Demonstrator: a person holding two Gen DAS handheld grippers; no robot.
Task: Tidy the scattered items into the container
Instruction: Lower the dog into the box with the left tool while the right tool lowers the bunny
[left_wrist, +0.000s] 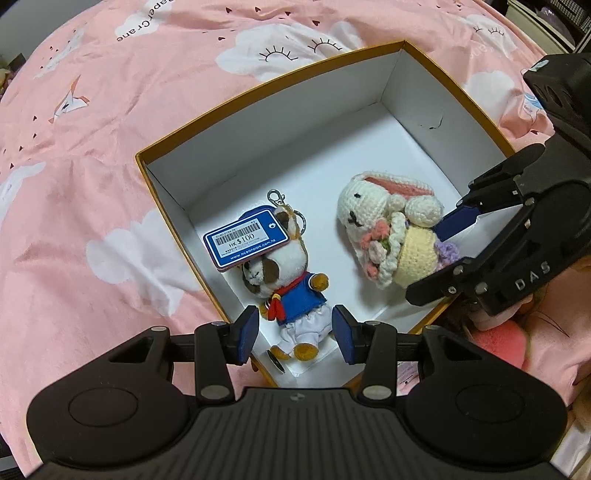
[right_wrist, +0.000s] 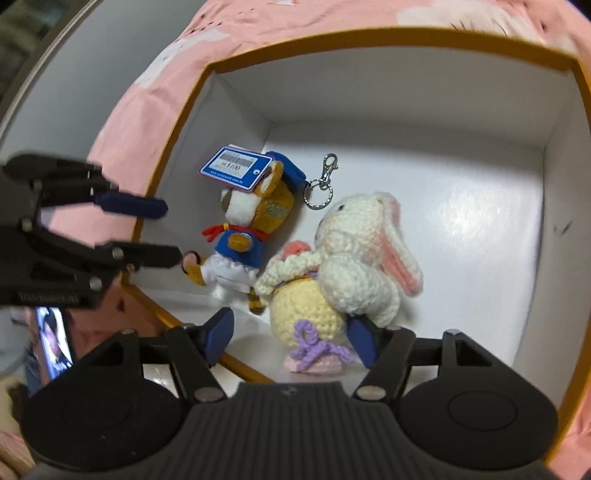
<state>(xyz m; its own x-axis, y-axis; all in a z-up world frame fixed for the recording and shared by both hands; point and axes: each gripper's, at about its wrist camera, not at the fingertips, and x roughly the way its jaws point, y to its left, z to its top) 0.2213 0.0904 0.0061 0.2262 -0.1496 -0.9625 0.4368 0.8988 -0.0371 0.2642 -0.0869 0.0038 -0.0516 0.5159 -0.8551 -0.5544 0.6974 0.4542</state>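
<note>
We count one orange-rimmed box on the pink bedsheet, holding two toys: one sailor-suited plush keychain with one blue price tag, one crocheted rabbit beside it. Left tongs open around the plush's legs; right tongs open around the rabbit's base.

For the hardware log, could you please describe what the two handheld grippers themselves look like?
Both are matte black. The left gripper has a ribbed body, two round side pods, skeletal linkage arms with silver pivot pins, and dark blue rectangular finger pads. The right gripper is built the same; the left wrist view shows white "DAS" lettering on its side. No cables or sleeves show.
</note>
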